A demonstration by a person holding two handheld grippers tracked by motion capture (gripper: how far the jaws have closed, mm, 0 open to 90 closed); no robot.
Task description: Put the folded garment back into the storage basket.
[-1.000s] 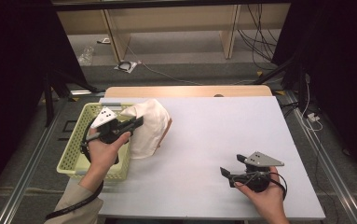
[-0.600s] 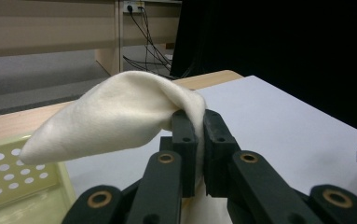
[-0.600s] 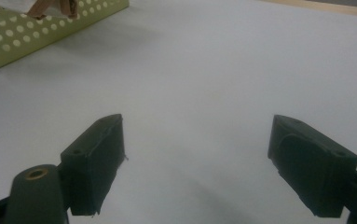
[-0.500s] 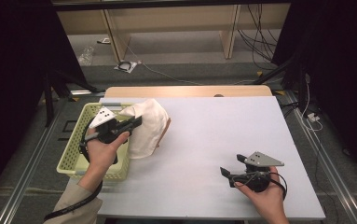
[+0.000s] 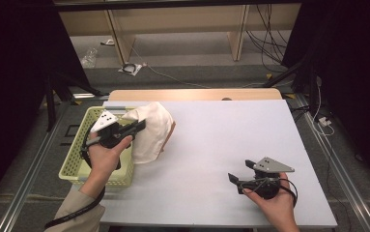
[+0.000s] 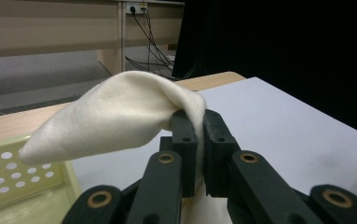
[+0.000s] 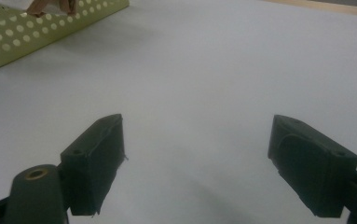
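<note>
Holding: my left gripper (image 6: 195, 140) pinches the cream cloth (image 6: 120, 112), jaws tight.
Look: soft, folded, puffy.
Place: hanging over the green basket (image 5: 76, 164) edge and white table (image 5: 231, 140).
Right gripper (image 7: 195, 163): wide open, holding nothing.

On the white tabletop (image 5: 211, 145) I count one cream-coloured soft cloth (image 5: 149, 131), draped over the rim of one pale green perforated plastic basket (image 5: 78, 162) that sits at the tabletop's left edge. There are two black two-jaw grippers: the left gripper (image 5: 135, 127) by the basket, and the right gripper (image 5: 234, 178) near the tabletop's front right corner. Two hands hold them, one each, and that makes one table, one cloth, one basket.
</note>
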